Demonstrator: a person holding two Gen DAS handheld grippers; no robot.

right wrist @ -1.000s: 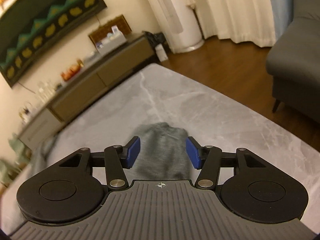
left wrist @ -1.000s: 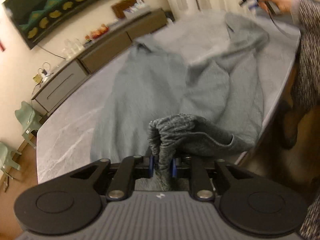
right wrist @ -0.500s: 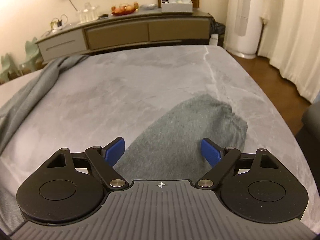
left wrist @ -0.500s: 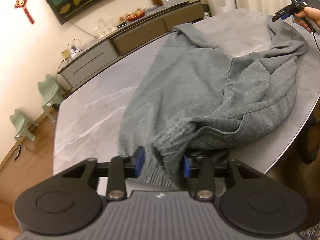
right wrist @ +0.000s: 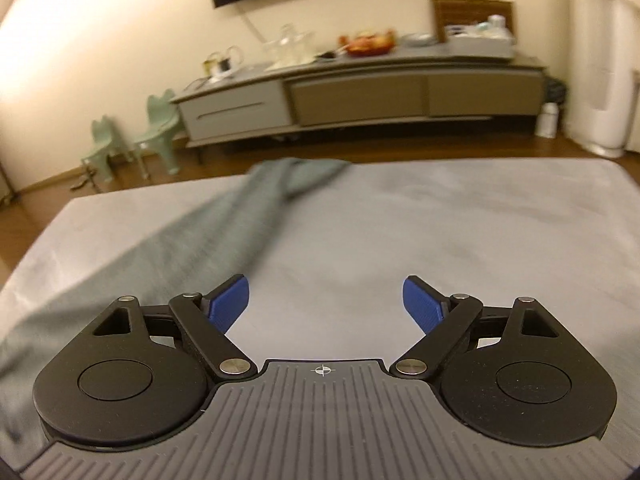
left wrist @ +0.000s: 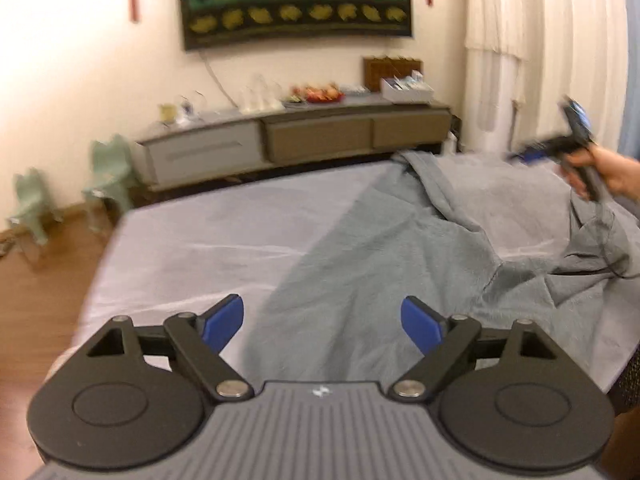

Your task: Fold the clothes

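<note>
A grey sweater (left wrist: 400,256) lies spread and rumpled on the grey marble table (left wrist: 208,248). My left gripper (left wrist: 322,322) is open and empty, just above the sweater's near hem. In the left wrist view my right gripper (left wrist: 560,148) is held in a hand above the sweater's far right part. In the right wrist view my right gripper (right wrist: 325,300) is open and empty over bare table (right wrist: 440,220). A sweater sleeve (right wrist: 224,224) runs from the far edge down to the left of it.
A long sideboard (left wrist: 296,140) with dishes and fruit stands along the far wall. Two small green chairs (left wrist: 108,172) stand on the wooden floor at the left. White curtains (left wrist: 496,48) hang at the right. The table edge is close at the left.
My left gripper has opened and let go of the sweater's hem, which now lies on the table. My right gripper has opened wider and moved off the sleeve end to bare table.
</note>
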